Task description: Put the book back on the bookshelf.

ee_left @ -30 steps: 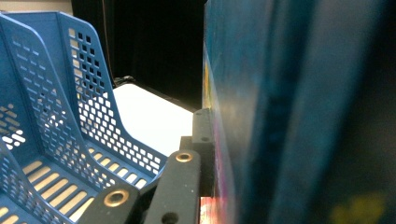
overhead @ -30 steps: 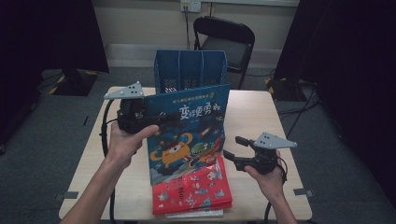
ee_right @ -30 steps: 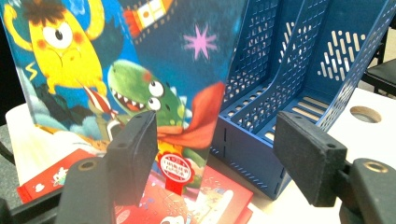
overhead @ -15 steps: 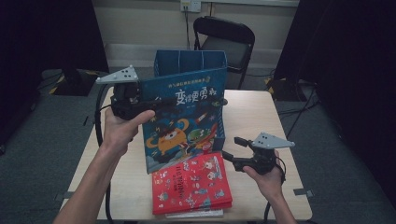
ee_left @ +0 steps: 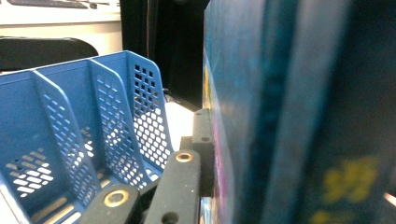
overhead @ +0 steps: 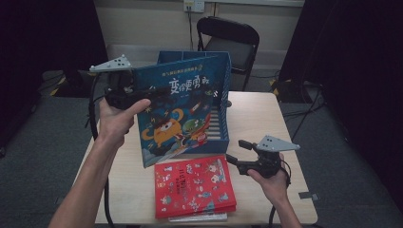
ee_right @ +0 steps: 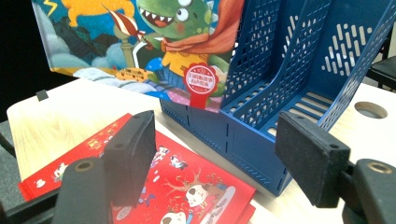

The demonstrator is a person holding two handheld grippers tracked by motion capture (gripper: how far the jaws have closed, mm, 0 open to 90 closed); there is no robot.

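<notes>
- High view: the left claw point(overhead: 124, 92) is clamped on the left edge of a blue picture book point(overhead: 183, 114) and holds it upright and tilted above the bench point(overhead: 285, 142), its lower edge clear of the surface. The book stands in front of a blue file rack point(overhead: 223, 95), covering most of it. A red book point(overhead: 195, 185) lies flat near the bench's front edge, on top of another thin book. The right claw point(overhead: 235, 159) hovers just right of the red book with its jaws apart and nothing between them. A black folding chair point(overhead: 228, 40) stands behind the bench.
- Left gripper view: the blue picture book point(ee_left: 299, 112) is seen edge-on, with a black pad pressed against its cover. The file rack point(ee_left: 70, 140) and its dividers lie to the left.
- Right gripper view: the right claw point(ee_right: 210, 154) stands wide and empty above the red book point(ee_right: 187, 186). The blue picture book point(ee_right: 140, 42) hangs before the rack point(ee_right: 289, 93).
</notes>
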